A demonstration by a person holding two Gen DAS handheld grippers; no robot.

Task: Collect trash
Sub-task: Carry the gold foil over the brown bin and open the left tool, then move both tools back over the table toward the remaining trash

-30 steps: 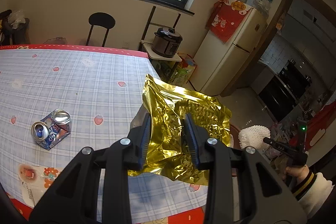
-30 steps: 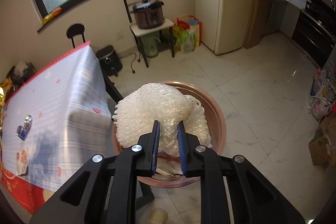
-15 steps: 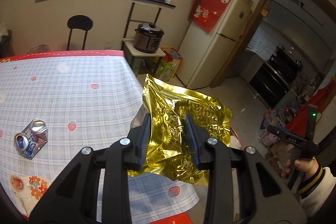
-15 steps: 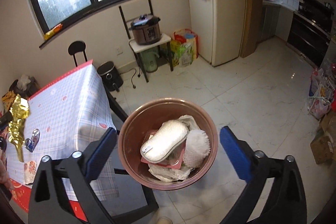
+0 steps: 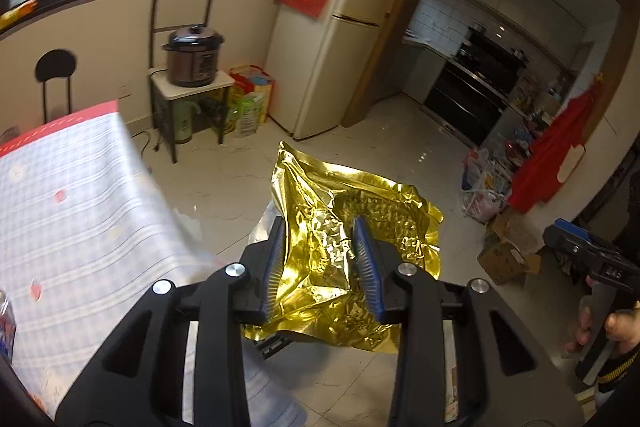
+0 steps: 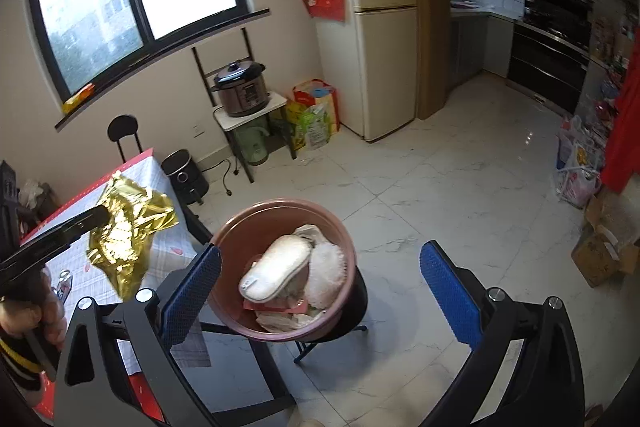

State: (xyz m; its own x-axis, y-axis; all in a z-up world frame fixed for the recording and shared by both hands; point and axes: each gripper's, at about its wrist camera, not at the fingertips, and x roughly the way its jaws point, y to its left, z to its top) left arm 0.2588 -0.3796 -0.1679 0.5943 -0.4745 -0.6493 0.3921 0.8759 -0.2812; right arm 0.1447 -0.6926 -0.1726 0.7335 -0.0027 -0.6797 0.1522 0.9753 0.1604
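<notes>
At lower centre, my wide-open right gripper (image 6: 320, 287) is hovering over the pink bin (image 6: 240, 231) holding white foam wrap (image 6: 276, 269). My left gripper (image 5: 320, 259) is gripping gold foil (image 5: 340, 203), jaws having just been opening slightly.

The right gripper (image 6: 320, 275) fills the bottom of the frame, its blue-padded jaws spread wide with nothing between them. Beyond the jaws, at centre, a pink bin (image 6: 256, 231) sits on a dark stool and holds a white foam pad (image 6: 276, 271), a fuzzy white piece and crumpled paper. At left, the left gripper (image 6: 105, 215), gripped by a hand (image 6: 28, 315), holds a crumpled gold foil bag (image 6: 124, 243) above the checked tablecloth (image 6: 168, 239). A fridge (image 6: 380, 27) stands at upper centre, a pressure cooker (image 6: 240, 89) on a small rack beneath the window.
</notes>
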